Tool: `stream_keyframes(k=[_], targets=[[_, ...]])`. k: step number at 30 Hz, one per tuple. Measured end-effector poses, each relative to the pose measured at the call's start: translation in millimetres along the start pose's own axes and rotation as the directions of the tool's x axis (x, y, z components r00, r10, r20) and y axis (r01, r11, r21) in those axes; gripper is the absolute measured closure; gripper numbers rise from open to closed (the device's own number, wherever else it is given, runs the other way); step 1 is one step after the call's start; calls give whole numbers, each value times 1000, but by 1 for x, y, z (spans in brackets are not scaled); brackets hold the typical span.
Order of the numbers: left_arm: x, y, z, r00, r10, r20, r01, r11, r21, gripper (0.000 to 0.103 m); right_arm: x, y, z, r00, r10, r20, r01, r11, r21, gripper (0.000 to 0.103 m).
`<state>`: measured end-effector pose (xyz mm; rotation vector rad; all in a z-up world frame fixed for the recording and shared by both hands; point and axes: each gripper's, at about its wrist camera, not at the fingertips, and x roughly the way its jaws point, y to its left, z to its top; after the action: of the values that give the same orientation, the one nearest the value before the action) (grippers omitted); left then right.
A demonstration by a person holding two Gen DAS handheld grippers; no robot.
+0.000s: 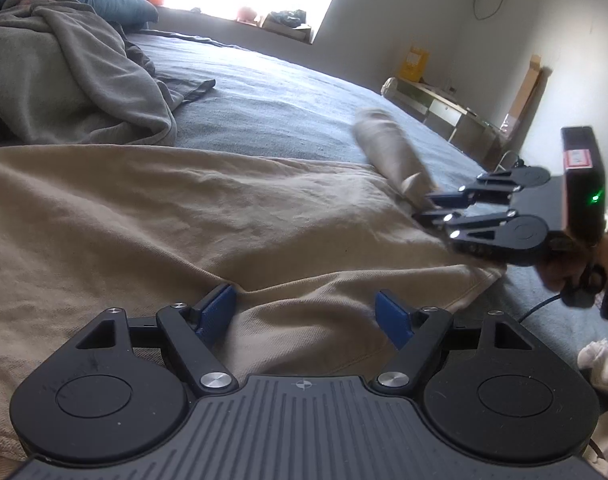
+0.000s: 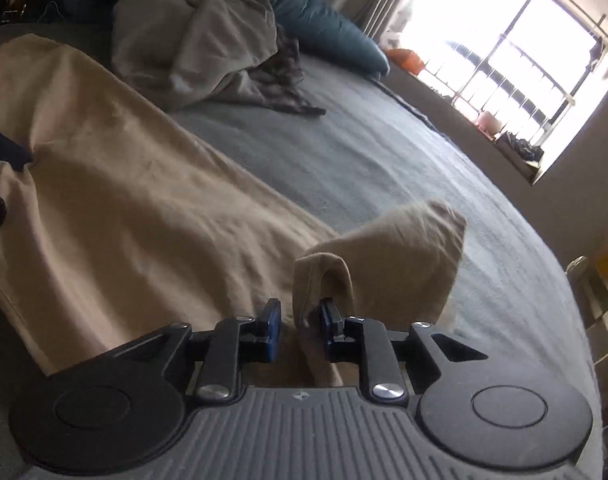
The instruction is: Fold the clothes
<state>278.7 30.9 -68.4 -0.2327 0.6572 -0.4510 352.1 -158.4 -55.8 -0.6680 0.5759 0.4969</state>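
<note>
**Right gripper lifts a corner of the tan garment**

The right gripper [image 2: 299, 320] is clenched on a raised end of the tan garment [image 1: 191, 216], the cloth bunched between its blue pads [image 2: 272, 316] and drooping past them. The left gripper [image 1: 306, 312] hovers released, jaws wide apart, just above the garment's near edge. The garment lies spread across the grey bed sheet [image 1: 271, 96]. Beyond the garment sit a crumpled grey blanket [image 1: 63, 68] and a teal pillow [image 2: 328, 28].
</note>
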Motion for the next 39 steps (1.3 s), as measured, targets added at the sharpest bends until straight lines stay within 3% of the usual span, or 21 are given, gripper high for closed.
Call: stream_keyframes(k=[5, 10, 12, 14, 18, 21, 22, 24, 26, 32, 37, 39], targets=[[0, 2, -1, 1000, -8, 2, 8, 1000, -6, 24, 5, -25, 5, 1000, -3, -6, 4, 989, 151, 60], [1, 3, -1, 1000, -15, 5, 15, 1000, -7, 23, 13, -55, 5, 997, 71, 19, -74, 931, 358, 57], [1, 3, -1, 1000, -17, 5, 17, 1000, -7, 23, 25, -69, 2, 991, 135, 21, -127, 859, 496, 53], [2, 4, -1, 1000, -19, 5, 19, 1000, -9, 22, 38, -83, -2, 979, 200, 33, -176, 757, 629, 52], [1, 3, -2, 1000, -20, 8, 20, 1000, -7, 22, 58, -112, -11, 946, 300, 127, -267, 490, 830, 51], [1, 3, -2, 1000, -19, 9, 20, 1000, -6, 22, 72, -120, -15, 951, 274, 142, -244, 383, 891, 56], [2, 3, -2, 1000, -20, 9, 20, 1000, -6, 22, 74, -121, -15, 956, 258, 142, -235, 376, 896, 59], [2, 3, -2, 1000, -21, 8, 21, 1000, -7, 22, 74, -123, -16, 965, 222, 140, -218, 376, 901, 87], [2, 4, -2, 1000, -24, 9, 24, 1000, -9, 22, 75, -125, -18, 973, 186, 138, -200, 375, 905, 96], [2, 4, -3, 1000, -27, 13, 27, 1000, -4, 21, 1, -182, -47, 986, -64, 154, -114, 410, 905, 97], [2, 7, -2, 999, -43, 16, 43, 999, -15, 19, -48, -239, -117, 966, -257, 33, 68, 375, 925, 97], [3, 8, -2, 999, -48, 16, 48, 999, -18, 18, -58, -257, -150, 955, -295, -30, 133, 333, 933, 97]])
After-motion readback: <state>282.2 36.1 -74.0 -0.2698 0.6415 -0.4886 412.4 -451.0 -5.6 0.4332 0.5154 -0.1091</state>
